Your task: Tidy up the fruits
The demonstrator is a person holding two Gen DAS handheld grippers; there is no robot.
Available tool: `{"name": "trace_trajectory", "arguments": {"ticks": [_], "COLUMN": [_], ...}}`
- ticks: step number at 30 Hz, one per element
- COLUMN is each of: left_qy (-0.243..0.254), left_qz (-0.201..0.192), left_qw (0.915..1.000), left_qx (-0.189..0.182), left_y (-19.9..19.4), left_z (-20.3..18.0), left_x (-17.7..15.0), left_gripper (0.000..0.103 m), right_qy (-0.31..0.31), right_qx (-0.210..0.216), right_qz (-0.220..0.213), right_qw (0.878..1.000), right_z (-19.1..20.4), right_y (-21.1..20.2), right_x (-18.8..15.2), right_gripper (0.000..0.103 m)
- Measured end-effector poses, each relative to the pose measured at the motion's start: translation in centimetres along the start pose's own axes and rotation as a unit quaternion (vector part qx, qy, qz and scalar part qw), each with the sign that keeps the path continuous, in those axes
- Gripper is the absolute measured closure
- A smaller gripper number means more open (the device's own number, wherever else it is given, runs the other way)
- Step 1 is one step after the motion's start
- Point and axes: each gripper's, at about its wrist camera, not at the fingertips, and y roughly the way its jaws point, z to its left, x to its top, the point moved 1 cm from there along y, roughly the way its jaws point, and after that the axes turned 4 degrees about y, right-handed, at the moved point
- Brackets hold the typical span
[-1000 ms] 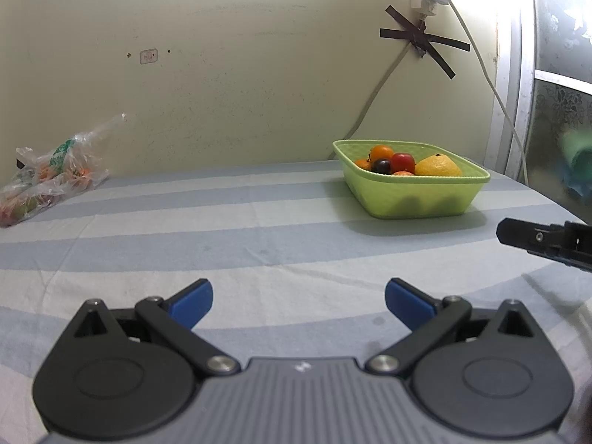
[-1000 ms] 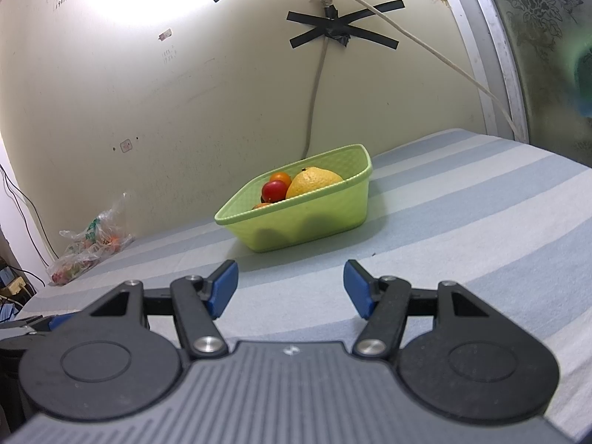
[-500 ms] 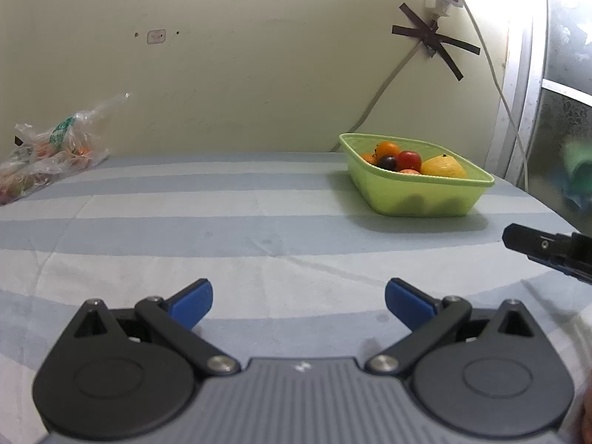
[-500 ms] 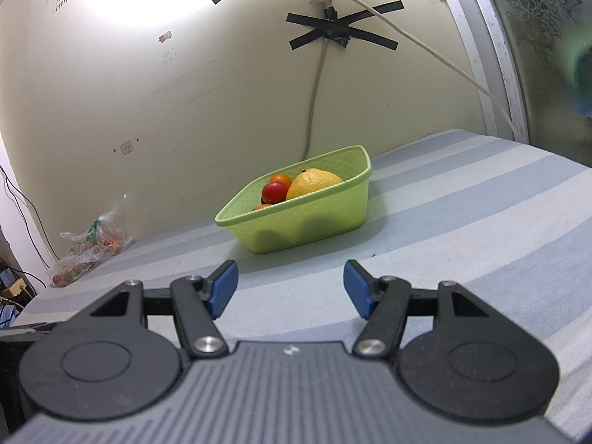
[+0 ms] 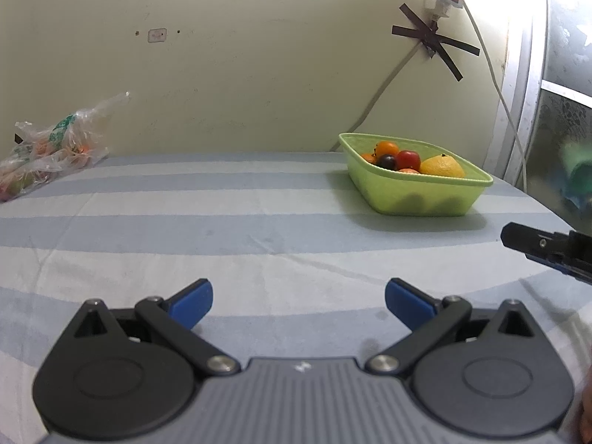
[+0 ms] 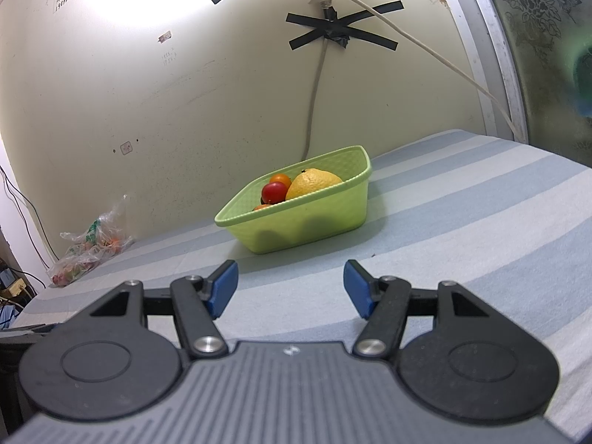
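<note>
A light green basket [image 5: 425,199] [image 6: 307,225] stands on the striped cloth near the wall. In it lie a large yellow fruit [image 5: 442,166] [image 6: 314,182], a red one [image 5: 409,159] [image 6: 274,192], orange ones [image 5: 386,147] [image 6: 280,178] and a dark one [image 5: 387,161]. My left gripper [image 5: 298,301] is open over bare cloth, well short of the basket, with nothing between its blue pads. My right gripper [image 6: 290,288] is also open and empty, pointing at the basket from nearby. One of its fingers [image 5: 536,242] shows at the right edge of the left wrist view.
A clear plastic bag of fruit [image 5: 48,151] [image 6: 88,251] lies at the far left against the wall. A cable [image 5: 373,103] hangs down the wall behind the basket. A window frame [image 6: 492,74] borders the right side. Striped cloth [image 5: 222,222] covers the surface.
The left wrist view has rolled slightly, levelling the horizon. The right gripper and the basket have kept still.
</note>
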Motion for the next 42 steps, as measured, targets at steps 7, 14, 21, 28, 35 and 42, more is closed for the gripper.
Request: {"name": "trace_trajectory", "arguments": {"ticks": [7, 14, 21, 28, 35, 42], "left_qy": [0.006, 0.013, 0.034, 0.033, 0.036, 0.040], "left_qz": [0.003, 0.015, 0.025, 0.036, 0.037, 0.036], "left_qw": [0.9999, 0.9996, 0.9985, 0.9981, 0.9979, 0.9977], "left_qx": [0.009, 0.020, 0.034, 0.038, 0.039, 0.040], "left_y": [0.1, 0.5, 0.8, 1.1, 1.2, 1.2], "left_z": [-0.3, -0.5, -1.2, -1.1, -1.1, -1.2], "left_x": [-0.1, -0.2, -0.4, -0.3, -0.4, -0.4], "left_gripper": [0.000, 0.000, 0.000, 0.000, 0.000, 0.000], "right_qy": [0.000, 0.000, 0.000, 0.000, 0.000, 0.000], "right_qx": [0.000, -0.001, -0.001, -0.001, -0.002, -0.002], "right_qz": [0.000, 0.000, 0.000, 0.000, 0.000, 0.000], "right_qw": [1.000, 1.000, 1.000, 1.000, 1.000, 1.000], "right_z": [0.0, 0.0, 0.0, 0.1, 0.1, 0.1], "right_y": [0.0, 0.0, 0.0, 0.0, 0.0, 0.0], "right_x": [0.0, -0.1, -0.1, -0.3, -0.3, -0.3], "right_gripper": [0.038, 0.038, 0.038, 0.038, 0.038, 0.038]}}
